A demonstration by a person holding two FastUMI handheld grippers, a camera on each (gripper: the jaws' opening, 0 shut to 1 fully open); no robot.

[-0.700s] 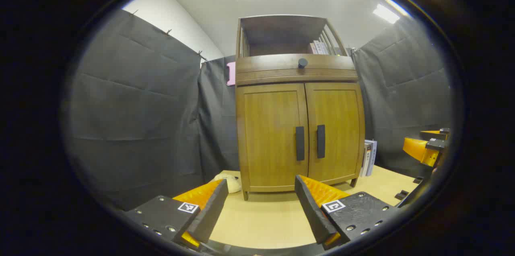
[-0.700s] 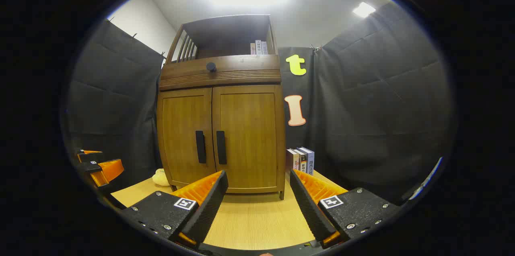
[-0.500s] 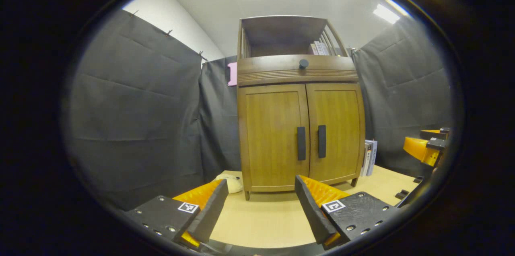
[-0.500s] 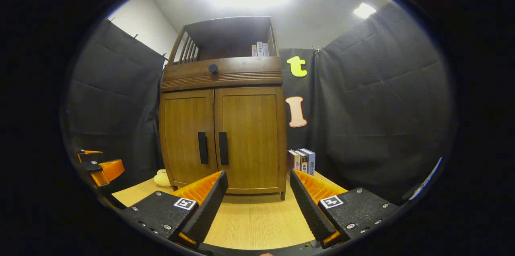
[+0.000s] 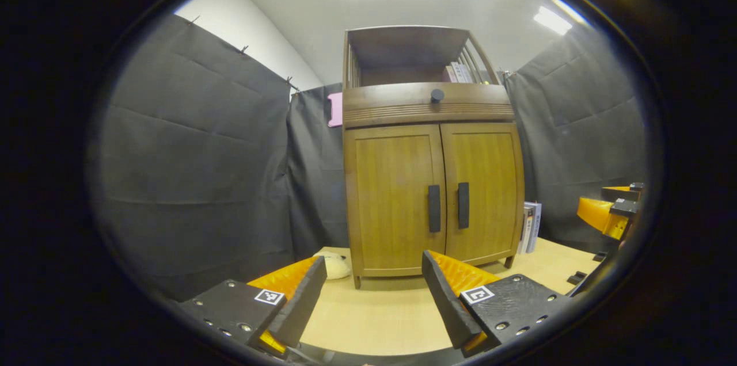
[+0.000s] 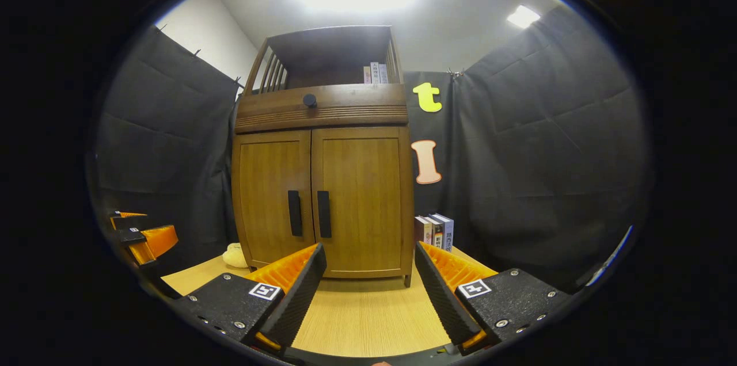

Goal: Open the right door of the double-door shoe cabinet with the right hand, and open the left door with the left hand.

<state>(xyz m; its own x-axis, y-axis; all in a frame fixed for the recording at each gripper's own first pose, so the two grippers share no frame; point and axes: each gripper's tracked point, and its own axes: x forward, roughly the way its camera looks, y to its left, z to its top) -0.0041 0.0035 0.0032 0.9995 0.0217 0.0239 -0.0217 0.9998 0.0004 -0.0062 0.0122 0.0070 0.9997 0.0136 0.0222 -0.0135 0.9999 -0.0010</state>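
**Right gripper view: both doors shut, nothing started**

Right gripper view looks straight at the shoe cabinet [image 6: 322, 182], which stands on the pale wood-grain tabletop [image 6: 368, 314] against the black cloth wall. Neither door is open. The right door [image 6: 360, 199] and the left door [image 6: 273, 199] sit flush, their edges meeting down the middle, so both pulls are left to do.

The right gripper [image 6: 368, 285] hangs well short of the cabinet, its fingers spread wide with nothing between them. In the left gripper view the left gripper [image 5: 371, 291] is the same: spread, empty, apart from the doors.

The cabinet is warm brown wood with a smooth, faintly glossy grain. Each door is a framed flat panel. Two slim dark upright bar handles, the right handle [image 6: 324, 214] and left handle [image 6: 295, 213], sit just beside each other at the seam. Above them runs a ribbed drawer front with a round dark knob [image 6: 310, 100], then an open slatted shelf. A few books [image 6: 435, 231] stand just right of the cabinet.
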